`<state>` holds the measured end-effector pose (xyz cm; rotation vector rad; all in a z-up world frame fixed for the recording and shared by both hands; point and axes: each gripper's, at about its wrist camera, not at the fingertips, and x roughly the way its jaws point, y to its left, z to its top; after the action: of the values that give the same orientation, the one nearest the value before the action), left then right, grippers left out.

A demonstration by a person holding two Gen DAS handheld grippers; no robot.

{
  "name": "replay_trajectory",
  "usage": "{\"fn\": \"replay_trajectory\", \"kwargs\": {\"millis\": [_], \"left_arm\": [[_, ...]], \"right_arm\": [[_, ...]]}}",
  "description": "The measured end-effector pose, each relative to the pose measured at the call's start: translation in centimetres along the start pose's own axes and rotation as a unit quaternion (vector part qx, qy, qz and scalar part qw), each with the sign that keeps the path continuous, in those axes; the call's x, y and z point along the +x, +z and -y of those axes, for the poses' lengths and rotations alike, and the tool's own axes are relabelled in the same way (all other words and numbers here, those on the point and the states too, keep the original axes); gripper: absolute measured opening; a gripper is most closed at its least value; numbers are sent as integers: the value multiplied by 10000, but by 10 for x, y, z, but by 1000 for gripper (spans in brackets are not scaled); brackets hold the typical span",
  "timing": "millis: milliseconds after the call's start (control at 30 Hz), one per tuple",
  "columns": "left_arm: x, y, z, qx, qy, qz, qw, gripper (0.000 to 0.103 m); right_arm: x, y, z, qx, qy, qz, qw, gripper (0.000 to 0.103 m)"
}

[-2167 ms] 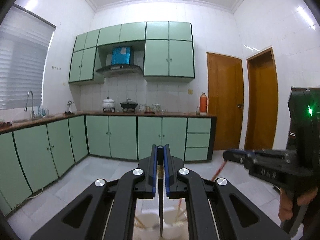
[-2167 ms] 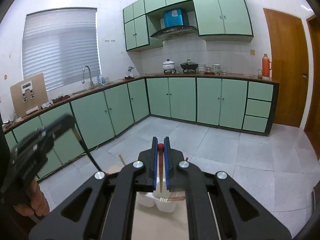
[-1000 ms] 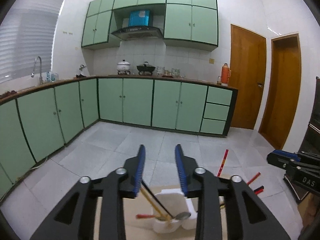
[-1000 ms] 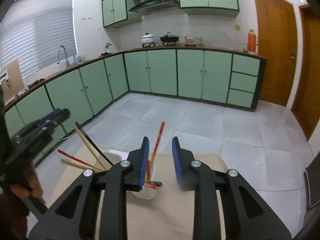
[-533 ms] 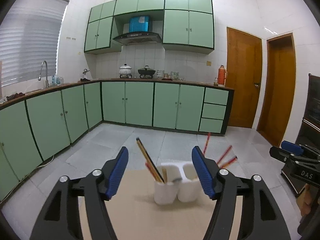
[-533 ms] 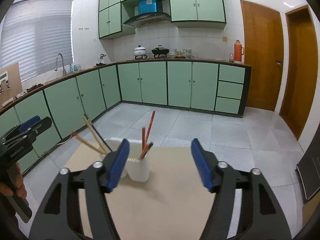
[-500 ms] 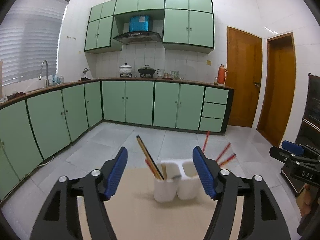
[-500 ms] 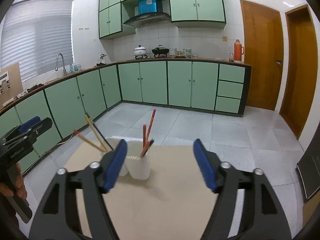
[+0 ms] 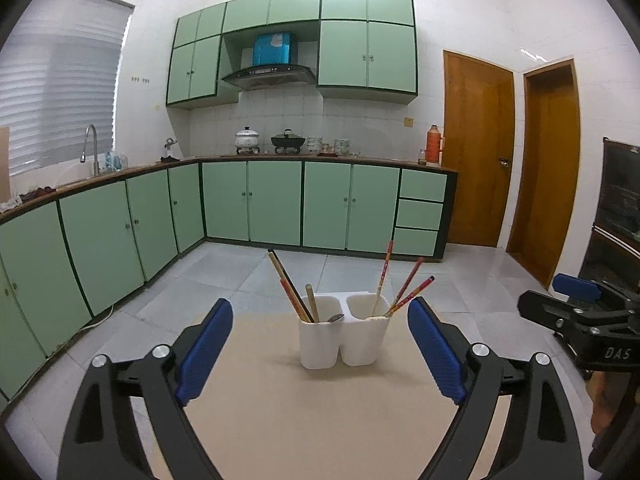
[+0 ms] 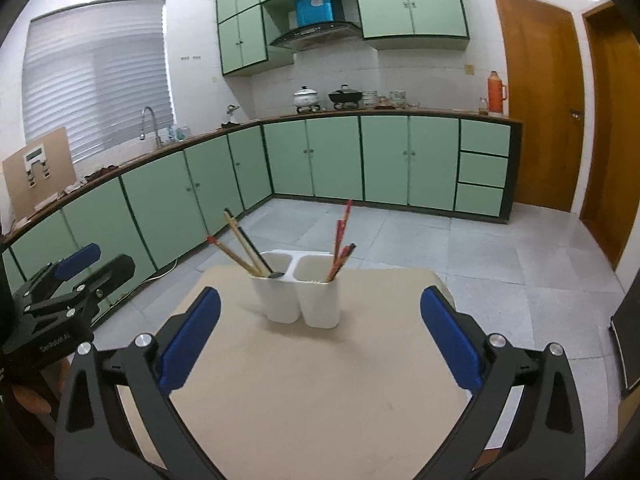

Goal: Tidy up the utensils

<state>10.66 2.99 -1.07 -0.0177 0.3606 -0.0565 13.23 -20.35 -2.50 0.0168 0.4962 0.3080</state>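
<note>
A white two-cup utensil holder (image 9: 344,336) (image 10: 298,294) stands upright on a beige table (image 9: 304,412) (image 10: 320,392). Its left cup holds dark and wooden chopsticks (image 9: 290,290) (image 10: 242,246) and a spoon (image 9: 335,317). Red chopsticks (image 9: 404,292) (image 10: 342,236) lean in the right cup. My left gripper (image 9: 320,342), drawn back from the holder, has its jaws still opening and nothing between its blue pads. My right gripper (image 10: 320,328) is likewise back, jaws still widening, with nothing held. Each gripper also shows at the edge of the other's view.
The table's far edge lies just behind the holder, with grey floor tiles (image 9: 240,268) beyond. Green cabinets (image 9: 280,200) line the far and left walls under a counter with pots. Two wooden doors (image 9: 476,152) stand at the right. A person's hand (image 10: 28,396) holds the left gripper.
Both grippers let go of the chopsticks they were lowering into the cups. Both then opened wide and pulled back from the holder, which now looks smaller and farther.
</note>
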Motion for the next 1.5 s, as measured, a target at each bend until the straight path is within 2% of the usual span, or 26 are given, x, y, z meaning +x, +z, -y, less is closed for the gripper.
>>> {"fn": "replay_trajectory", "kwargs": {"millis": [633, 1500], "left_arm": [[-34, 4, 10, 1, -87, 117, 9999, 89], [-45, 4, 14, 47, -71, 186, 9998, 89]], "right_arm": [[-29, 8, -24, -310, 71, 302, 9990, 97], [-36, 11, -29, -383, 90, 430, 9983, 97]]}}
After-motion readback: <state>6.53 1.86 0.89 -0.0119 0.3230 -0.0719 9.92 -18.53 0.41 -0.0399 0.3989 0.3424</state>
